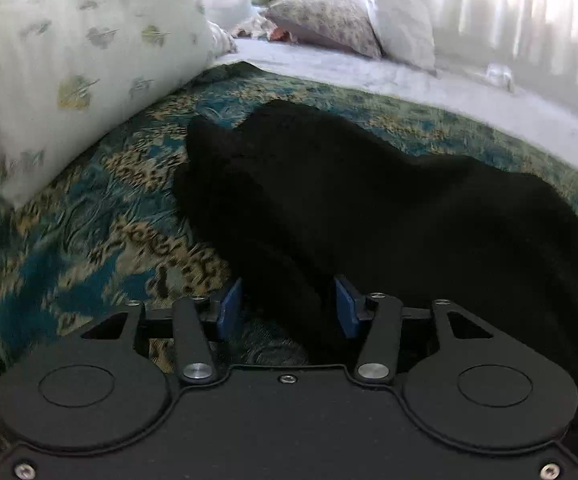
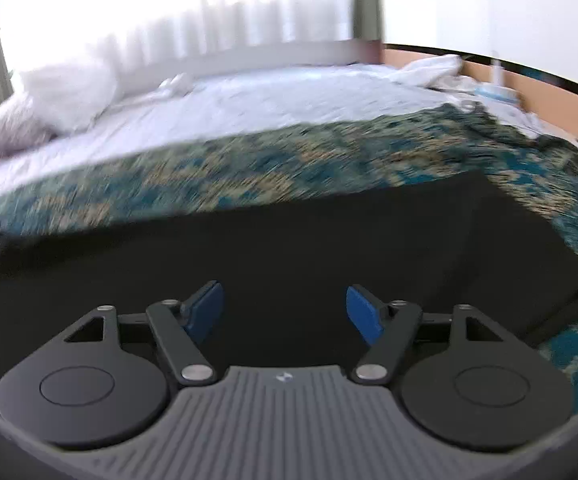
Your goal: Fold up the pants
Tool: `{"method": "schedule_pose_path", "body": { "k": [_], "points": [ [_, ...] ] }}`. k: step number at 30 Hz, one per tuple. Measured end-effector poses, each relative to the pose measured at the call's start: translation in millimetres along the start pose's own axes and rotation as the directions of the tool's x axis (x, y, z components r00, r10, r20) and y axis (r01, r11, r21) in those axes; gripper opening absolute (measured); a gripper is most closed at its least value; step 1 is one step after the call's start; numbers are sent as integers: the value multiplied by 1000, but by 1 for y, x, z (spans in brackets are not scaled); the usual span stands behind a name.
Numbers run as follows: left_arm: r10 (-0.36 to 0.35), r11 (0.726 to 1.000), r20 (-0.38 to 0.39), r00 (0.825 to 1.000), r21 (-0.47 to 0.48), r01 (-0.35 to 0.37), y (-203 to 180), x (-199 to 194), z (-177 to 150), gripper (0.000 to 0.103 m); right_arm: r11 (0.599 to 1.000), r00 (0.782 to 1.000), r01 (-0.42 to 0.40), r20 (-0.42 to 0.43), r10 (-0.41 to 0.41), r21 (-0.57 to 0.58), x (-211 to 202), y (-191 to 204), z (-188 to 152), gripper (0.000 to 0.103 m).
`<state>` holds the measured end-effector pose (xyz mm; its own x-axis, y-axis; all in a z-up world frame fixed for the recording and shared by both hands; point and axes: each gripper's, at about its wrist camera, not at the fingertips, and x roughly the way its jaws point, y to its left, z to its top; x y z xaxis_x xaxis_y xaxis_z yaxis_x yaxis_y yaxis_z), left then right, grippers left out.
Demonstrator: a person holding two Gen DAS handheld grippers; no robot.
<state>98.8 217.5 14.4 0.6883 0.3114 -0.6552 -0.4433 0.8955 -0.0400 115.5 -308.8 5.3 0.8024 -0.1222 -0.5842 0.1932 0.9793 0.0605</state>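
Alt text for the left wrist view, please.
Black pants lie crumpled on a teal patterned bedspread, with the left gripper open over their near edge. A leaf-print pillow sits left.

The pants (image 1: 349, 208) are plain black. Under them lies a bedspread (image 1: 101, 216) patterned in teal, blue and tan with dark speckles. At ten o'clock in the left wrist view, a white pillow (image 1: 77, 64) carries pale green and yellow leaf prints. Toward one o'clock a cushion (image 1: 325, 20) shows small muted flowers. The sheet (image 2: 249, 104) is white. Both grippers have blue pads (image 2: 205, 312).
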Motion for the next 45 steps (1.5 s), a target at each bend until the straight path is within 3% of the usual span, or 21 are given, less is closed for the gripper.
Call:
{"method": "schedule_pose_path", "body": {
  "k": [3, 7, 10, 13, 15, 20, 22, 25, 27, 29, 31, 33, 37, 38, 40, 43, 45],
  "points": [
    [0, 1000, 15, 1000, 15, 0, 6, -7, -8, 54, 1000, 998, 4, -58, -2, 27, 2, 9, -3, 81],
    [-2, 1000, 26, 1000, -12, 2, 7, -14, -9, 53, 972, 981, -181, -41, 189, 146, -5, 31, 17, 81],
    [-35, 999, 43, 998, -17, 36, 5, -24, -10, 54, 930, 940, -327, -39, 338, 170, 2, 70, 42, 81],
    [-39, 997, 73, 997, 69, 33, -1, -27, -20, 57, 877, 887, -441, -61, 459, 190, 20, 124, 66, 81],
    [-38, 995, 107, 994, 97, 28, -2, -27, -30, 60, 866, 867, -473, -89, 490, 164, 36, 162, 81, 81],
    [-116, 993, 91, 989, -10, 118, 18, -21, -31, 64, 875, 852, -477, -203, 483, 81, 81, 259, 96, 81],
    [-128, 991, 104, 986, -21, 130, 21, -20, -34, 65, 889, 855, -457, -265, 447, 24, 100, 295, 95, 87],
    [-124, 992, 118, 985, -17, 127, 20, -19, -37, 66, 923, 891, -370, -321, 321, -105, 117, 338, 86, 92],
    [-124, 992, 124, 984, -18, 128, 20, -19, -38, 66, 928, 896, -346, -342, 283, -139, 119, 351, 81, 76],
    [-132, 990, 128, 983, -27, 137, 21, -20, -39, 66, 916, 903, -349, -333, 272, -196, 108, 361, 79, 32],
    [-140, 989, 131, 981, -36, 146, 23, -19, -40, 67, 907, 896, -366, -342, 283, -207, 98, 364, 80, 19],
    [-139, 989, 132, 981, -36, 145, 22, -20, -40, 67, 912, 897, -372, -322, 305, -172, 90, 358, 84, 16],
    [-145, 988, 133, 980, -34, 151, 22, -20, -40, 70, 925, 910, -379, -196, 366, -33, 83, 333, 104, 17],
    [-150, 987, 132, 980, -33, 156, 23, -19, -40, 70, 924, 911, -382, -172, 376, -3, 83, 328, 107, 12],
    [-148, 988, 132, 980, -31, 154, 22, -19, -40, 71, 929, 922, -367, -118, 369, 41, 87, 319, 111, 11],
    [-146, 988, 133, 980, -31, 151, 21, -19, -40, 71, 942, 936, -318, -124, 329, 105, 109, 310, 112, 9],
    [-146, 988, 133, 980, -30, 152, 21, -19, -40, 71, 959, 953, -270, -117, 279, 85, 115, 307, 110, 15]
  ]
}}
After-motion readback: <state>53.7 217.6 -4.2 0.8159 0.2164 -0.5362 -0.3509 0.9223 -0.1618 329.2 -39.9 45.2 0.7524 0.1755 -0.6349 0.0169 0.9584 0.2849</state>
